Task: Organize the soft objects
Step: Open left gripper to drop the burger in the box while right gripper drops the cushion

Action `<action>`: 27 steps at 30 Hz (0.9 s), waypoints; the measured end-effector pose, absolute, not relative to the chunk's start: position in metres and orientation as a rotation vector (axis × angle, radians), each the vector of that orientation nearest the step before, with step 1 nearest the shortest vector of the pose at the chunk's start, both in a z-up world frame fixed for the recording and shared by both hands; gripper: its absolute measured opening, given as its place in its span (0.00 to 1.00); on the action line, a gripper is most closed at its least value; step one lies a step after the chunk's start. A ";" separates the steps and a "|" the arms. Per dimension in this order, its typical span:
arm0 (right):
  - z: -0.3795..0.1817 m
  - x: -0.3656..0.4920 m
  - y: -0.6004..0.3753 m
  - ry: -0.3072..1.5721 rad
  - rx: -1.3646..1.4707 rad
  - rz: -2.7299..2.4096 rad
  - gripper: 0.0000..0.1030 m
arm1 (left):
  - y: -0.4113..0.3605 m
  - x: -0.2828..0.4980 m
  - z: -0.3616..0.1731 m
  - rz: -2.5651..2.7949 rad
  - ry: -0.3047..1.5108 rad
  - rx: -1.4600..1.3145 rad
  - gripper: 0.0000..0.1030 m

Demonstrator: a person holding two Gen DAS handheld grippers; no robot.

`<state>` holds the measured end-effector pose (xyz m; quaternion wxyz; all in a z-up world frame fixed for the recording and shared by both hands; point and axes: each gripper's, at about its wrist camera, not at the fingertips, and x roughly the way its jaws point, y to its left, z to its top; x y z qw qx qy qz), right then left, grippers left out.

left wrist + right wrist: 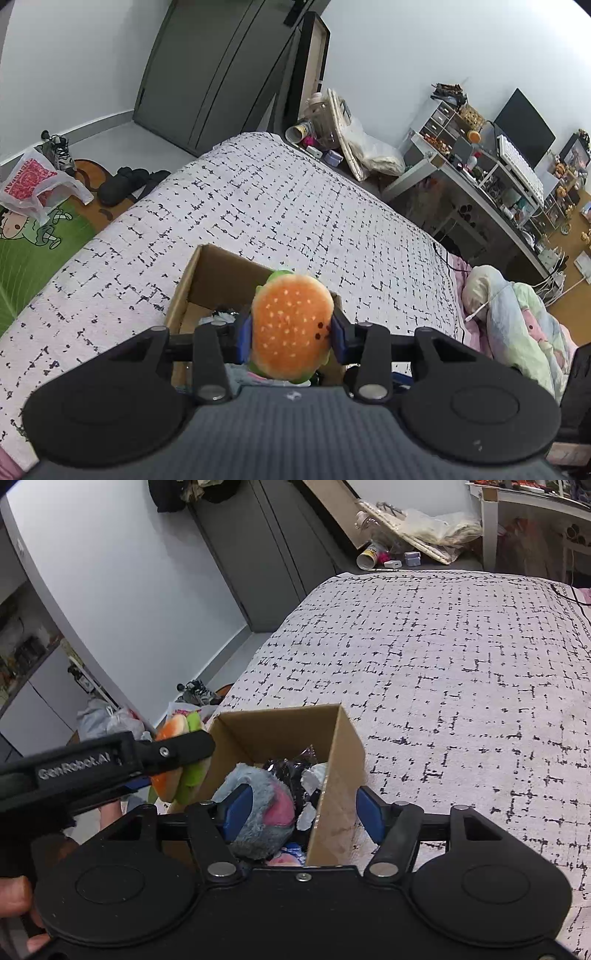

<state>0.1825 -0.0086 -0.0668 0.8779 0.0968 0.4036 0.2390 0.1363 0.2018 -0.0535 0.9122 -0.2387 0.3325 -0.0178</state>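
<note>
A plush hamburger (291, 325), orange bun with green lettuce edge, is clamped between the blue pads of my left gripper (291, 338), above the near corner of an open cardboard box (207, 273) on the bed. In the right wrist view the same plush hamburger (177, 764) hangs in the left gripper (173, 753) just outside the box's left wall. My right gripper (304, 816) stands open over the cardboard box (343, 775): its left pad lies beside a grey and pink furry toy (258, 805) inside, its right pad outside the box wall. Dark and white soft items (299, 771) lie deeper in.
The box sits on a white bedspread with black marks (461, 686). A rumpled pastel quilt (517, 321) lies at the bed's right. A cluttered desk (480, 177), a dark wardrobe (221, 74), shoes and bags on the floor (48, 173) surround the bed. A hand (14, 897) holds the left gripper.
</note>
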 end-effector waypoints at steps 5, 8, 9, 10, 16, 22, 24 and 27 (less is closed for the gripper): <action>-0.068 0.187 -0.025 0.851 0.234 0.496 0.60 | 0.195 0.146 -0.060 -0.025 0.706 -0.482 0.40; -0.071 0.189 -0.036 0.856 0.248 0.489 0.60 | 0.191 0.152 -0.064 -0.018 0.709 -0.486 0.40; -0.073 0.190 -0.039 0.860 0.254 0.485 0.60 | 0.189 0.154 -0.066 -0.012 0.710 -0.487 0.40; -0.075 0.191 -0.043 0.863 0.263 0.481 0.60 | 0.188 0.156 -0.067 -0.006 0.711 -0.489 0.40; -0.087 0.196 -0.065 0.884 0.298 0.459 0.60 | 0.182 0.170 -0.072 0.014 0.699 -0.508 0.40; -0.098 0.202 -0.084 0.902 0.335 0.425 0.61 | 0.174 0.178 -0.076 0.049 0.687 -0.509 0.49; -0.101 0.202 -0.089 0.909 0.345 0.416 0.61 | 0.171 0.179 -0.075 0.079 0.679 -0.492 0.61; -0.103 0.202 -0.095 0.919 0.361 0.414 0.61 | 0.170 0.176 -0.072 0.106 0.662 -0.465 0.73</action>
